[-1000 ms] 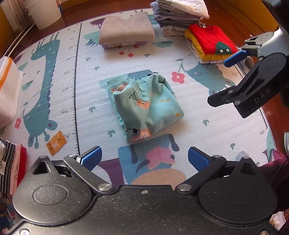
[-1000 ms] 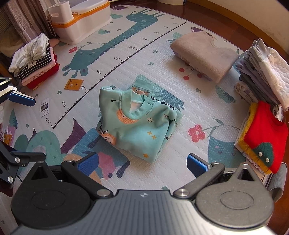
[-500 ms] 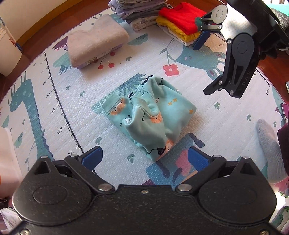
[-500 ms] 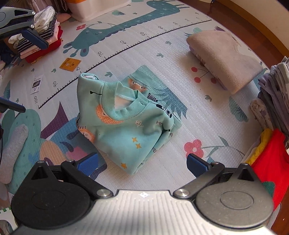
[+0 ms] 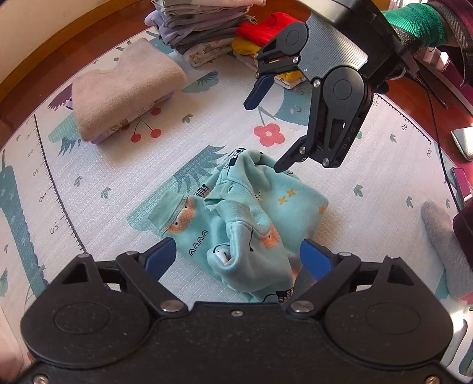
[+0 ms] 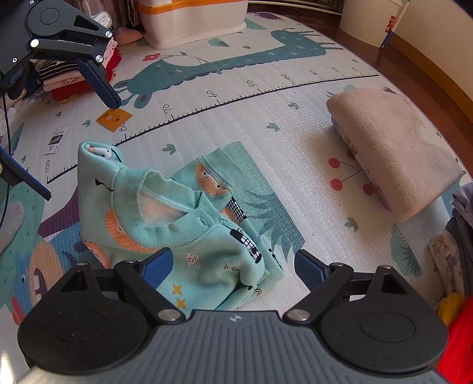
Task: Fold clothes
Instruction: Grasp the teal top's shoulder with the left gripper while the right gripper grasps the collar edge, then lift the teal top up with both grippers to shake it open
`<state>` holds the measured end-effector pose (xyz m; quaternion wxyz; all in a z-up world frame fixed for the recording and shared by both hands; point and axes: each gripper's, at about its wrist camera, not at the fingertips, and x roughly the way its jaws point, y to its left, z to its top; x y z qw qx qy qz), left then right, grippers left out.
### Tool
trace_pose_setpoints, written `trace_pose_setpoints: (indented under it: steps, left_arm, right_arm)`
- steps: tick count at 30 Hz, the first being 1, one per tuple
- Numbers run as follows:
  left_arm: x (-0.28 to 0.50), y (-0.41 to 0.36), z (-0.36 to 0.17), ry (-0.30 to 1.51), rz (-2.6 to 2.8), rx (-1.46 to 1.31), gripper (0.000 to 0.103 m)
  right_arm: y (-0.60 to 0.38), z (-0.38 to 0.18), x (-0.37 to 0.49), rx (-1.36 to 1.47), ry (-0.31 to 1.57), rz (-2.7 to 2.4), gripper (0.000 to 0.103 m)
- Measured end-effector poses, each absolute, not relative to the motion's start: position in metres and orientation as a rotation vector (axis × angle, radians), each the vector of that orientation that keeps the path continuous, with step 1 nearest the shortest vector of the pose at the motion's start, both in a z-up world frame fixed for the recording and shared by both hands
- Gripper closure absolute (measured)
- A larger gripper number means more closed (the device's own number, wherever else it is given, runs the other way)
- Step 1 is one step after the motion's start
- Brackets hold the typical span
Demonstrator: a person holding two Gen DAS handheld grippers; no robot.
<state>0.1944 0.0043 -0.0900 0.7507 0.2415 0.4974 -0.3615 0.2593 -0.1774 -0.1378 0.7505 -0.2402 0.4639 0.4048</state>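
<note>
A: status on the garment?

B: folded mint-green children's sweatshirt with orange and star prints sits mid-way on the white foam play mat with teal giraffe and ruler print; bundle is lumpy, neckline facing up in the right wrist view, one cuff corner sticking up at its far left there.

A: left gripper?

B: left gripper hangs just over the near edge of the sweatshirt; blue-padded fingers spread wide with the cloth between them; holding nothing.

A: right one?

B: right gripper also spread wide, low over the opposite side of the bundle; nothing clamped; from the left wrist camera one black finger tip is at or just above the top fold, contact unclear, the other finger is up in the air toward the stacks.

A: surroundings?

B: folded beige fleece garment lies well apart on the mat; a stack of folded grey and lilac clothes beyond it, with a red and yellow folded pile right beside that; white plastic storage box with orange trim at the far mat edge; small orange card near the ruler marks; grey sock-clad foot at the mat's right side.
</note>
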Motion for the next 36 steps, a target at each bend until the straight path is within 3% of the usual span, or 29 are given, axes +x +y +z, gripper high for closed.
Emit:
trace_pose_setpoints:
  steps: [8,15,17,22,26,36]
  left_arm:
    - [0.203,0.011,-0.118,1.106,-0.868,0.486,0.035]
    - [0.202,0.009,-0.128,1.127,-0.912,0.489,0.048]
    - [0.201,0.008,-0.130,1.135,-0.914,0.501,0.058]
    - [0.196,0.012,-0.134,1.131,-0.888,0.572,0.078]
    - [0.191,0.017,-0.127,1.091,-0.849,0.643,0.085]
    - [0.195,0.036,-0.060,0.871,-0.658,0.739,0.088]
  right_arm:
    - [-0.162,-0.163,0.273,-0.550,0.989,0.965,0.014]
    - [-0.153,-0.187,0.276,-0.564,1.071,1.008,0.016]
    - [-0.153,-0.188,0.274,-0.566,1.094,1.019,0.026]
    - [-0.155,-0.182,0.267,-0.590,1.098,1.010,0.073]
    - [-0.160,-0.162,0.264,-0.599,1.055,0.985,0.080]
    - [-0.160,-0.068,0.254,-0.669,0.823,0.848,0.084]
